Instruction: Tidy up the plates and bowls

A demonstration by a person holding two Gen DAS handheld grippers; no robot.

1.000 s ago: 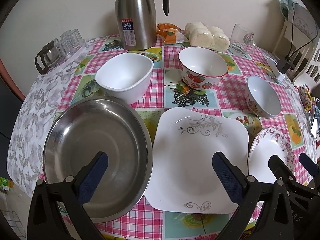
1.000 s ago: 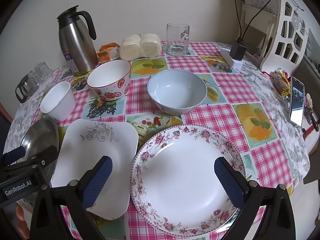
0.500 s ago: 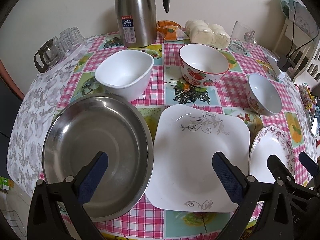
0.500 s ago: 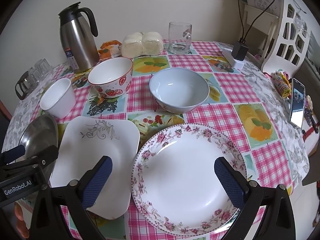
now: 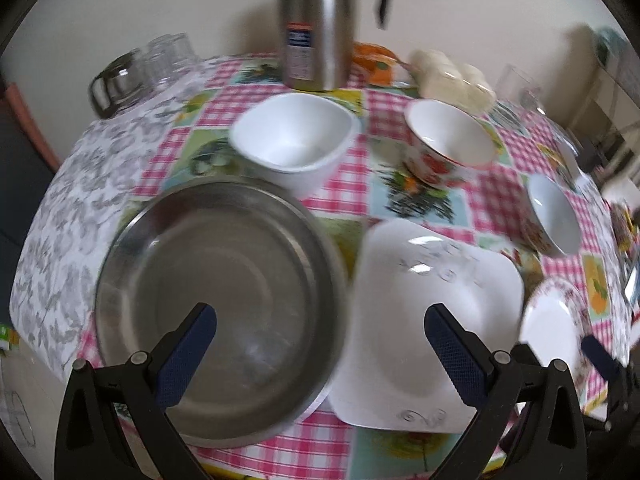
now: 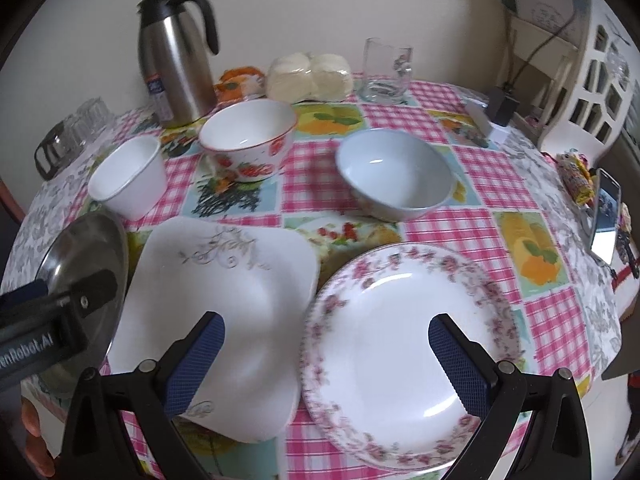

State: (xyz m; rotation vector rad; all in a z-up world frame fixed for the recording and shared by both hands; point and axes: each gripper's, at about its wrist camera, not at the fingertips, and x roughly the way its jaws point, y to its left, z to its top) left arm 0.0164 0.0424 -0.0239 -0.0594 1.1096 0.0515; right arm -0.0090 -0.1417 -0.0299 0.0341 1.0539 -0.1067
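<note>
Here, left gripper (image 5: 320, 344) fingers wide over steel basin (image 5: 216, 304), right gripper (image 6: 326, 354) fingers wide, empty.

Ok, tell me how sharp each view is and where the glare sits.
Left wrist view: motion blur smears the flask and square plate, while the left gripper stays crisp. Right wrist view: sharper, mild blur on the floral plate, glare near its lower rim and on the steel pan. Both bow at the edges.

Soft daylight, perhaps motion blur.
</note>
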